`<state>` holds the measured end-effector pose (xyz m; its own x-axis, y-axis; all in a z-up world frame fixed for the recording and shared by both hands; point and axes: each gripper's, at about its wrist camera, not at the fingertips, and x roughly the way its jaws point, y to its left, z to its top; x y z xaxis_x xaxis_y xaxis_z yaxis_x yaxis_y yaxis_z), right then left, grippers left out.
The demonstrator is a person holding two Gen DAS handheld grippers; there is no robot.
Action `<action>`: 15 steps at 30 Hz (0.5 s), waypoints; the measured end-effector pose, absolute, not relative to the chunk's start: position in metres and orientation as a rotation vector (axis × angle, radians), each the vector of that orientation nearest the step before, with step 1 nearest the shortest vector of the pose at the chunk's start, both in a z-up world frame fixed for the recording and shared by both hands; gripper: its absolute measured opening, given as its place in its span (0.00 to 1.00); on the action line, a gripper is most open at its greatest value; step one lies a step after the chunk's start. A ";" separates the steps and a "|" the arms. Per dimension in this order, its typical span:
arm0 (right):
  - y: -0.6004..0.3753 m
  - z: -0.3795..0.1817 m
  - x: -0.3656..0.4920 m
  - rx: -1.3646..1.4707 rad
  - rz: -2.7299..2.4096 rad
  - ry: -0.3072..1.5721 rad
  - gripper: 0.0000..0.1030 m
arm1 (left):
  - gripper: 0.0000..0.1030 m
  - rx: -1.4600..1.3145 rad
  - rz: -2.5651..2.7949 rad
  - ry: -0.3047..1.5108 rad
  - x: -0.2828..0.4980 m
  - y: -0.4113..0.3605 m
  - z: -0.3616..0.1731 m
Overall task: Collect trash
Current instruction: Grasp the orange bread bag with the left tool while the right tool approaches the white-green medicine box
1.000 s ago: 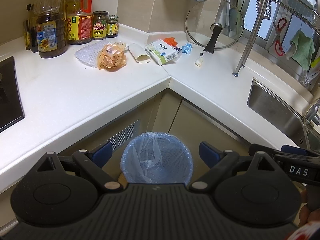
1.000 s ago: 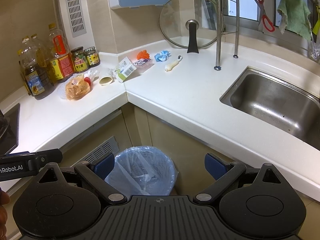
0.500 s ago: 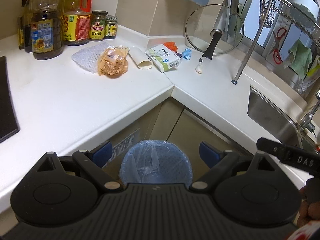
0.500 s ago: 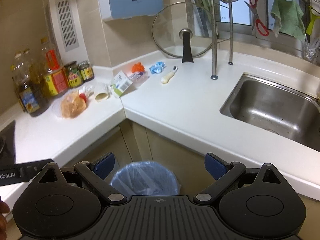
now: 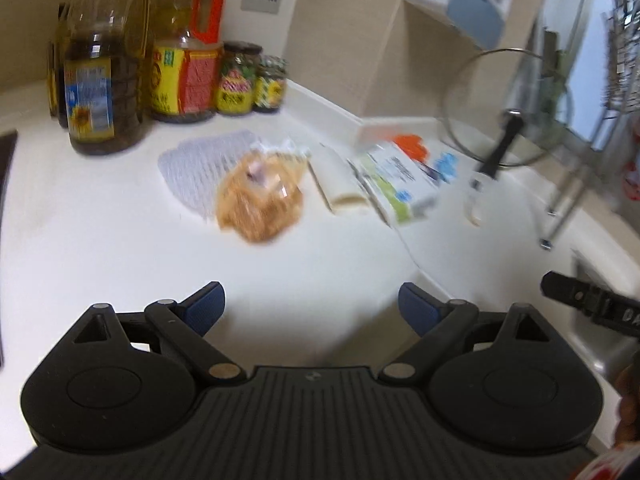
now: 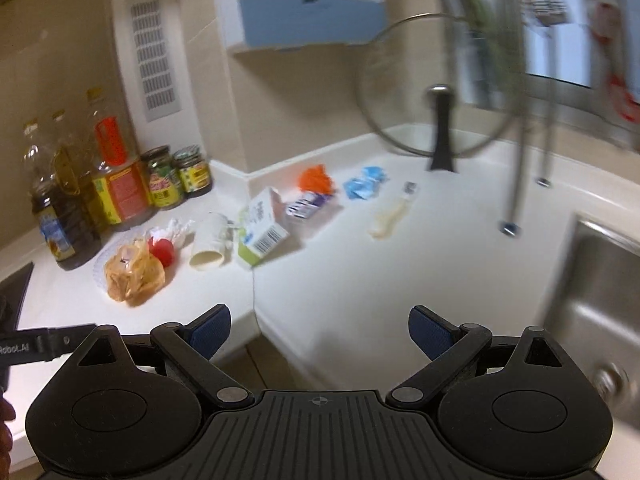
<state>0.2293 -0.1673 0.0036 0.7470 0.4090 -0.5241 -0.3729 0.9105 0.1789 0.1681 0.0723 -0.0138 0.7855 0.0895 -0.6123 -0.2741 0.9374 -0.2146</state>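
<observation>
Both the left hand-held gripper (image 5: 310,300) and right hand-held gripper (image 6: 319,326) hang wide, holding nothing, above the white counter (image 6: 360,280), facing a crumpled orange plastic bag (image 5: 260,204).

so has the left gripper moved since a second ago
Yes. The left gripper has risen and gone forward: the bin that sat between its fingers is gone from view, and they now frame the countertop short of the orange bag.
</observation>
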 end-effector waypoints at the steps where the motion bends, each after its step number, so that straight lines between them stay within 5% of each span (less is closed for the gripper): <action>1: -0.164 0.002 0.243 0.048 0.455 0.591 0.93 | 0.90 -0.287 0.224 0.633 0.179 0.071 -0.014; 11: -0.144 -0.012 0.322 0.016 0.577 0.619 0.93 | 0.82 -0.050 0.381 0.646 0.254 0.073 -0.030; 15: -0.141 -0.016 0.330 0.036 0.556 0.645 0.93 | 0.68 0.033 0.363 0.675 0.267 0.073 -0.037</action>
